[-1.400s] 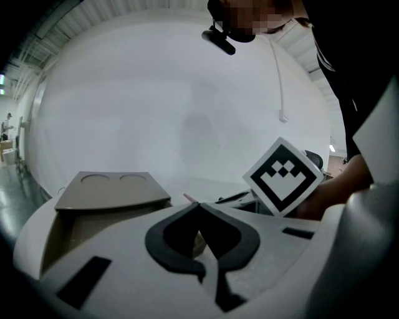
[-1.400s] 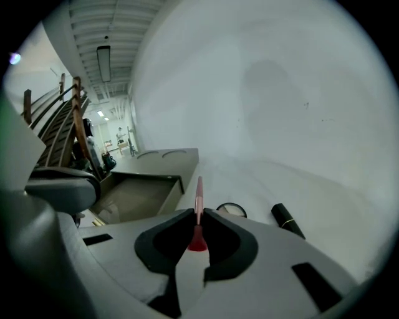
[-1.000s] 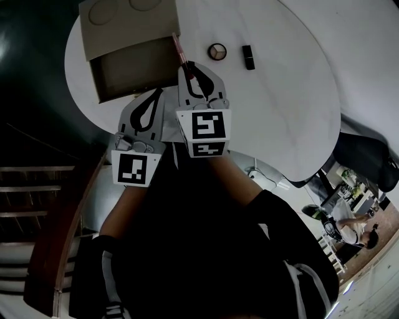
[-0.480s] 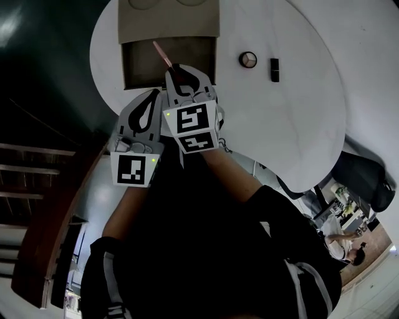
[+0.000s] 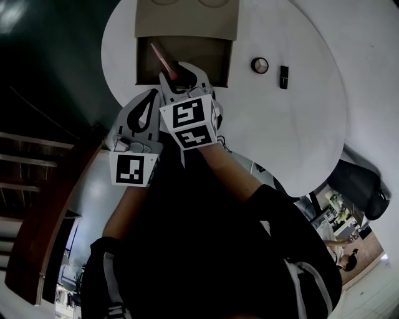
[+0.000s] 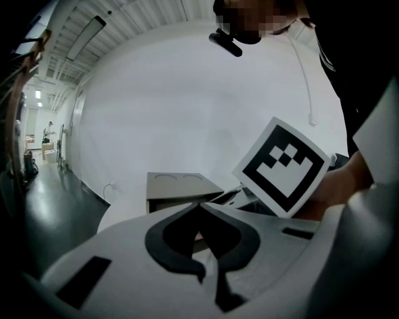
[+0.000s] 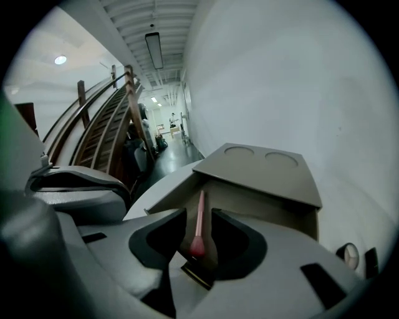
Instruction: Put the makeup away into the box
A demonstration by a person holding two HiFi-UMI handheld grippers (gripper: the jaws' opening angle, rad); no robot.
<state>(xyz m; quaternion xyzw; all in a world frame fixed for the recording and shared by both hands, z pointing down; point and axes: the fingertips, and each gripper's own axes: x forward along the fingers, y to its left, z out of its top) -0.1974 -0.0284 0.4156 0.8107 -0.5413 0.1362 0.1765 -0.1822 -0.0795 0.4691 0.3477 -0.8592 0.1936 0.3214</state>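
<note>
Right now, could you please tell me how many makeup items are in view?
3: a brush between the opening right tongs, over the box; a compact and a lipstick on the table beside it. More may be hidden in the box.

Box (image 5: 187,25); brush (image 5: 160,55); compact (image 5: 259,65); black tube (image 5: 283,76) (one each)

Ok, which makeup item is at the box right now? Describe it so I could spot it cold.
On the round white table, find the open cardboard box. At its opening, between the opening jaws of the right claw, is a slim makeup brush. It alone is long and pink; the round compact and small black tube lie apart on the table.
</note>
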